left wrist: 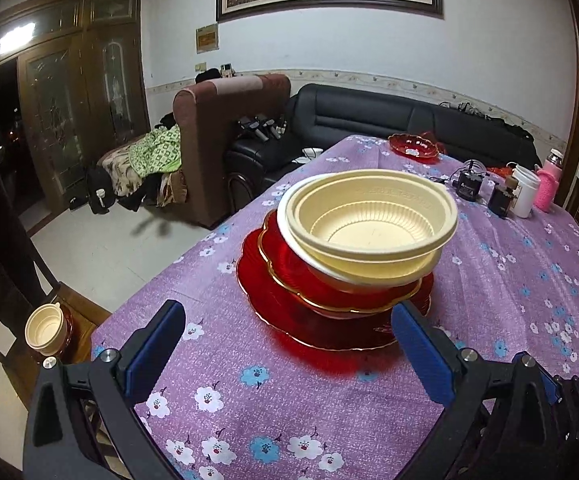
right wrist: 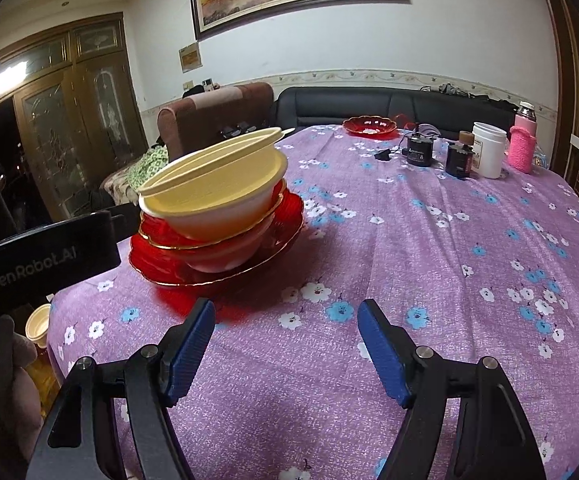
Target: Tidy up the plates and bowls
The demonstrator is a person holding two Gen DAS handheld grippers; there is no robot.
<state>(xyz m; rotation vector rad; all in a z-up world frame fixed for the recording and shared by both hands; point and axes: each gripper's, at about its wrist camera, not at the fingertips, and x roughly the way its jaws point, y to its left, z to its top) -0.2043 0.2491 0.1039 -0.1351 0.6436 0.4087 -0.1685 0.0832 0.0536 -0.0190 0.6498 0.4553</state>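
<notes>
A stack stands on the purple flowered tablecloth (left wrist: 289,400): a large red glass plate (left wrist: 289,320) at the bottom, a red gold-rimmed bowl (left wrist: 309,280) on it, then a white bowl (left wrist: 329,268) and a cream plastic bowl (left wrist: 373,216) on top, tilted. The stack also shows in the right wrist view (right wrist: 213,204). My left gripper (left wrist: 289,316) is open and empty just in front of the stack. My right gripper (right wrist: 287,316) is open and empty to the stack's right, above the cloth. Another red bowl (right wrist: 369,126) sits at the table's far end.
A white jar (right wrist: 487,154), a pink bottle (right wrist: 523,144) and small black devices (right wrist: 419,148) stand at the far right. A cream bowl (left wrist: 45,330) rests on a wooden chair at the left, below the table's edge. Sofas lie behind the table.
</notes>
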